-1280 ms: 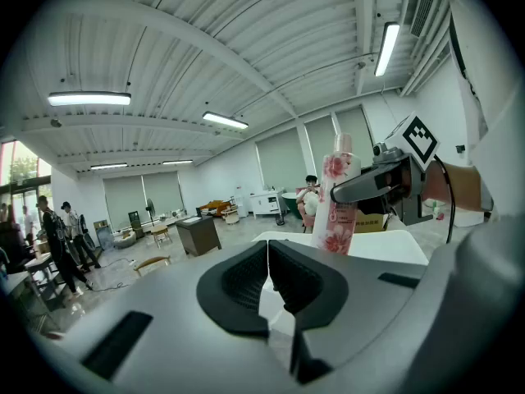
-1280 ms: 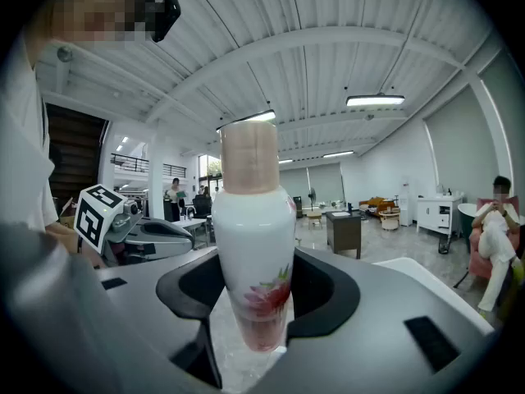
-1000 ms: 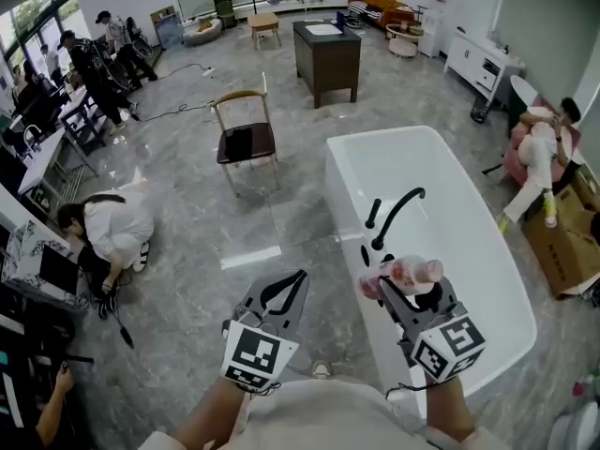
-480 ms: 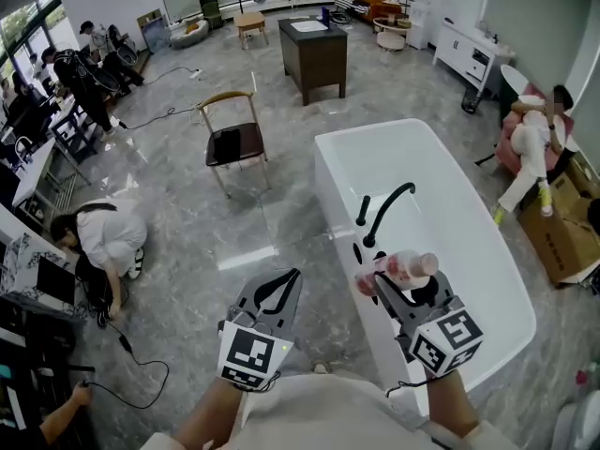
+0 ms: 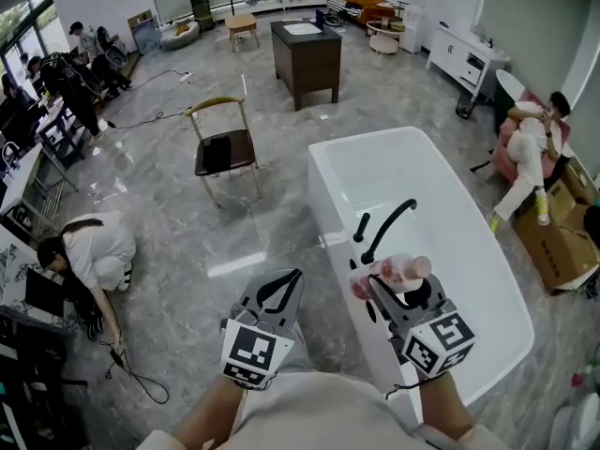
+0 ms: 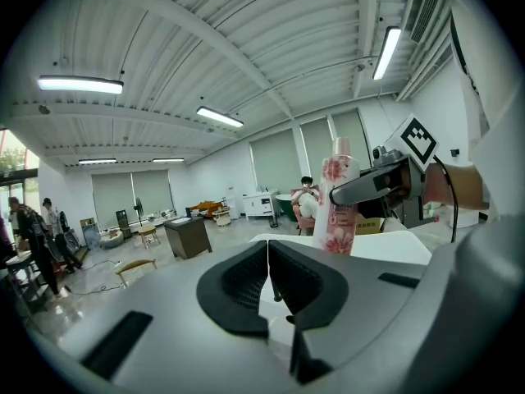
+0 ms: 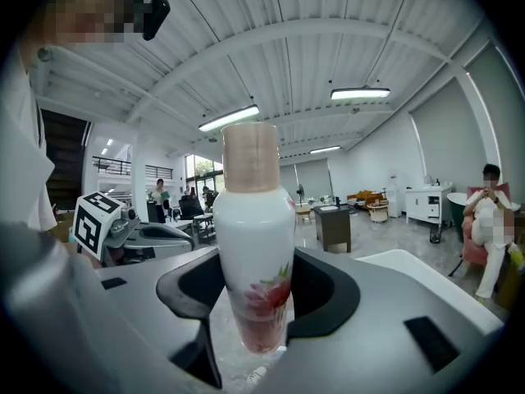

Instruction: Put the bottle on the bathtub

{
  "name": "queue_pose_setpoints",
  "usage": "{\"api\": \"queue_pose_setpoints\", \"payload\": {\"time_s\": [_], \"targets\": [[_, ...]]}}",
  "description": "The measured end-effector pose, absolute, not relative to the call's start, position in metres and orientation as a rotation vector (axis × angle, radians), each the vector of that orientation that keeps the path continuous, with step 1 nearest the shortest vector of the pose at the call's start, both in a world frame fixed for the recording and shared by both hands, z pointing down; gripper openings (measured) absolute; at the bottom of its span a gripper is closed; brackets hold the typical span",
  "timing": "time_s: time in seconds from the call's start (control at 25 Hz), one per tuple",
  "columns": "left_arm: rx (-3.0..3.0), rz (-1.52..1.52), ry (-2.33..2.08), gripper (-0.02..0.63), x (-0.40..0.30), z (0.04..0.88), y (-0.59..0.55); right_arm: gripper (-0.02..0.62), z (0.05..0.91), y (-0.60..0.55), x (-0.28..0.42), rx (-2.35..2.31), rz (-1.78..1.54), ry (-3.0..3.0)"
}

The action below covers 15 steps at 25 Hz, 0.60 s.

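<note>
The jaws of the right gripper (image 7: pixel 254 302) are clenched on the bottle (image 7: pixel 253 245), one pad on each side of its lower body. The base pokes out a little below them. That low grip looks chosen so the bottle stays upright and its base can meet a flat surface before the jaws do.

The bottle has a white, slightly bulging body that narrows toward the foot. Pink flowers are printed around the lower part, and a plain pale pink-beige cap sits on top.

From the head view, the bottle hangs in the air above the near long rim of the bathtub (image 5: pixel 323 204), not touching it. It is just on the person's side of the black tap (image 5: pixel 384 223) that rises from that rim. The rim is broad and bare beside the tap, so it seems the likely landing spot. The tap's curved spout is the thing to steer clear of.

The left gripper (image 5: pixel 292 284) has its jaws pressed together with nothing between them. It hangs over the floor outside the bathtub, beside the rim, seemingly kept out of the way.
</note>
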<state>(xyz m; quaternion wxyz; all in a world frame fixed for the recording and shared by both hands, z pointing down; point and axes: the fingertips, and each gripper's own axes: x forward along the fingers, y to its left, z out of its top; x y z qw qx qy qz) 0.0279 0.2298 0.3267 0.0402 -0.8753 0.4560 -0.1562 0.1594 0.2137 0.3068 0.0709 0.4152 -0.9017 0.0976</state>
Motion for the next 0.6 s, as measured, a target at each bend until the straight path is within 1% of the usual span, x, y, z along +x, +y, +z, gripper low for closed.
{"api": "queue_pose_setpoints", "payload": {"time_s": [0.24,0.6], "targets": [[-2.760,-0.486,1.350,0.021,0.003,0.342,0.154,0.249,0.332,0.134,0.141,1.351,0.354,-2.630],[-2.800,-0.533,1.286,0.021,-0.050,0.352,-0.008,0.249,0.352,-0.027,0.095,1.495,0.383,-2.524]]}}
